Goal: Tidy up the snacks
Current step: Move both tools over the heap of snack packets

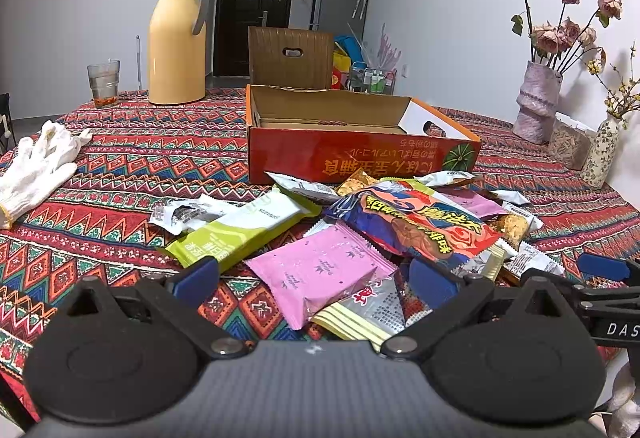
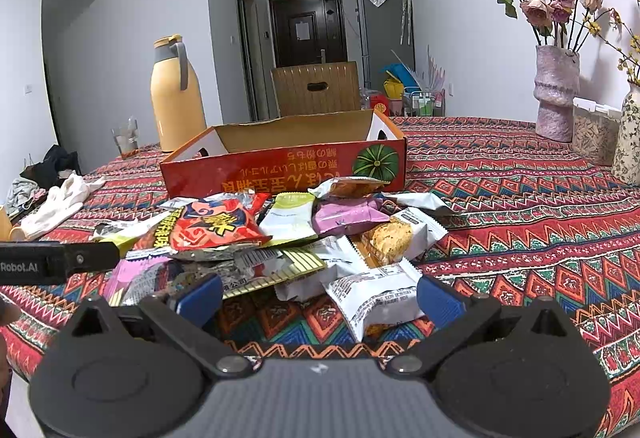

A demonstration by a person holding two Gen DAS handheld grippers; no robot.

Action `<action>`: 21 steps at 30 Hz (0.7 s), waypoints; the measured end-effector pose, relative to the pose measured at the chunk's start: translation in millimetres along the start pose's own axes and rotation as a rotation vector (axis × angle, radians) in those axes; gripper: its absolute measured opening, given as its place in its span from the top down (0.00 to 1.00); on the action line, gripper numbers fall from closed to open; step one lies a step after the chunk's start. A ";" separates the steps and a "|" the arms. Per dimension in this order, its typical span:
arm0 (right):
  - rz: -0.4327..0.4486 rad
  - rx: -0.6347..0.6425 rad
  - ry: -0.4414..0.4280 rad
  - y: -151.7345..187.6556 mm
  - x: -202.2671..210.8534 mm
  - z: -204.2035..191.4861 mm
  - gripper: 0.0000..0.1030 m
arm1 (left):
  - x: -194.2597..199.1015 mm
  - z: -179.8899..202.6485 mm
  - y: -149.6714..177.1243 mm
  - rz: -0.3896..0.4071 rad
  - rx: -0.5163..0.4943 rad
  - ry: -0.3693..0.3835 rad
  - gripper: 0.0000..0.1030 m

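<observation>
Two hand-held grippers hang over a heap of snack packets (image 1: 384, 234) on a table under a red patterned cloth (image 1: 132, 173), both with fingers spread wide and clamping nothing. The left gripper (image 1: 316, 278) has a pink packet (image 1: 320, 270) lying between its blue pads, with a green packet (image 1: 236, 234) just past its left finger and a blue-and-red bag (image 1: 416, 222) beyond its right one. The right gripper (image 2: 320, 294) frames a white wrapper (image 2: 376, 298) just inside its right finger, and a red bag (image 2: 218, 226) rests on top of the heap ahead of its left finger. Beyond both sets of fingertips sits an open orange cardboard box (image 1: 360, 153), touching the far edge of the heap. The left wrist view shows the box's bare cardboard floor, which the right wrist view, looking from lower, hides behind the front wall. Each view catches the other gripper at its edge: a blue pad at the right of the left view, a black arm at the left of the right view. Farther off stand a yellow jug (image 1: 178, 41), a glass (image 1: 103, 81), white gloves (image 1: 36, 165) and a vase of dried roses (image 1: 536, 105).
</observation>
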State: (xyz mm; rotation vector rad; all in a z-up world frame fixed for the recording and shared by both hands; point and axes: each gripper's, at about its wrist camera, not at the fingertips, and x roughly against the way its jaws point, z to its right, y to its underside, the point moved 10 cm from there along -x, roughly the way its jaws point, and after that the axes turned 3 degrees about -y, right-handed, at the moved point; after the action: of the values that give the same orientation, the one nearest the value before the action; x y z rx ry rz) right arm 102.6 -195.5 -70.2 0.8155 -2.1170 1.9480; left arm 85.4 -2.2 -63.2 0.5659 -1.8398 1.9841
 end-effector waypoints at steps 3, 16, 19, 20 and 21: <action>0.000 0.001 0.000 -0.1 0.0 -0.1 0.00 | 0.1 0.1 0.0 0.000 0.000 0.000 0.00; 0.002 0.003 0.002 -0.2 -0.1 0.0 0.00 | 0.2 2.9 -0.7 -0.002 0.004 0.003 0.00; 0.002 0.004 0.002 0.0 -0.3 0.2 0.00 | -0.1 2.8 -0.6 -0.002 0.006 0.004 0.00; 0.003 0.004 0.002 0.1 -0.3 0.2 0.00 | 0.1 2.0 -0.3 -0.003 0.005 0.003 0.00; 0.003 0.003 0.003 0.2 -0.4 0.3 0.00 | -0.1 2.4 -0.3 -0.003 0.006 0.003 0.00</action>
State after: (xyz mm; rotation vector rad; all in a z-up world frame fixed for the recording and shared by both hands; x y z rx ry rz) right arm 103.0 -195.6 -70.6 0.8105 -2.1152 1.9536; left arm 85.7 -4.5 -62.9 0.5669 -1.8308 1.9876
